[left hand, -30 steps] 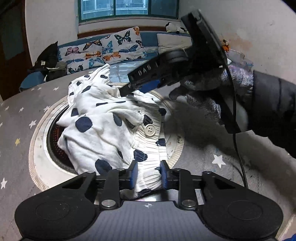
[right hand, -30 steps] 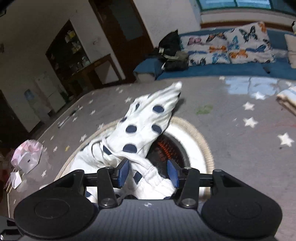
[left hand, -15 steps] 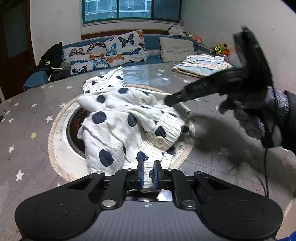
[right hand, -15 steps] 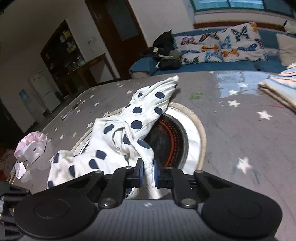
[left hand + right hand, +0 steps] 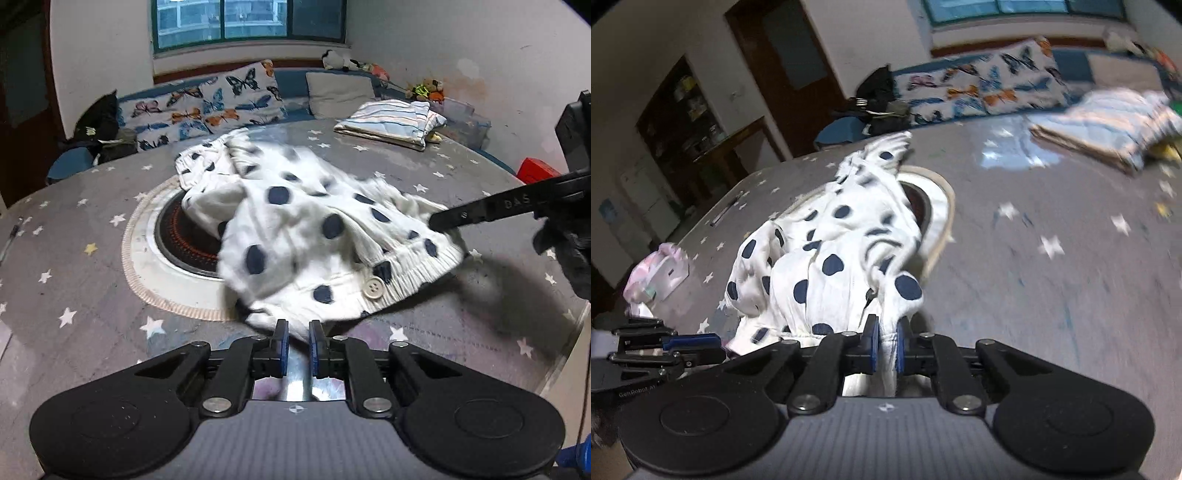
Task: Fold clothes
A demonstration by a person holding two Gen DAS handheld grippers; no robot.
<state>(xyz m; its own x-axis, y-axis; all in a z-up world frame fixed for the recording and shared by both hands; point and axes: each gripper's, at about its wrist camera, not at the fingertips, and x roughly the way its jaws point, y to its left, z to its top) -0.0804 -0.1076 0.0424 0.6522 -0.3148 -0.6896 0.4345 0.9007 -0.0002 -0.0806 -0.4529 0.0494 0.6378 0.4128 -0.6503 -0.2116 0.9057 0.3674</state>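
A white garment with navy dots (image 5: 303,229) hangs stretched above the grey star-print table (image 5: 92,288), its buttoned elastic waistband toward me. My left gripper (image 5: 295,341) is shut on the waistband's near edge. My right gripper (image 5: 439,221) grips the waistband's right end in the left wrist view. In the right wrist view my right gripper (image 5: 886,343) is shut on a fold of the garment (image 5: 827,266), which trails back across the table. The left gripper (image 5: 690,341) shows at that view's lower left.
A round burner with a cream ring (image 5: 177,243) is set into the table's middle, partly under the garment. A folded striped cloth (image 5: 391,122) lies at the far right. A red box (image 5: 535,171) sits at the right edge. A pink-white bag (image 5: 657,273) lies at the left.
Both grippers closed on the waistband, then pulled apart and toward me. The garment has lifted and spread between them, dragging off the burner.
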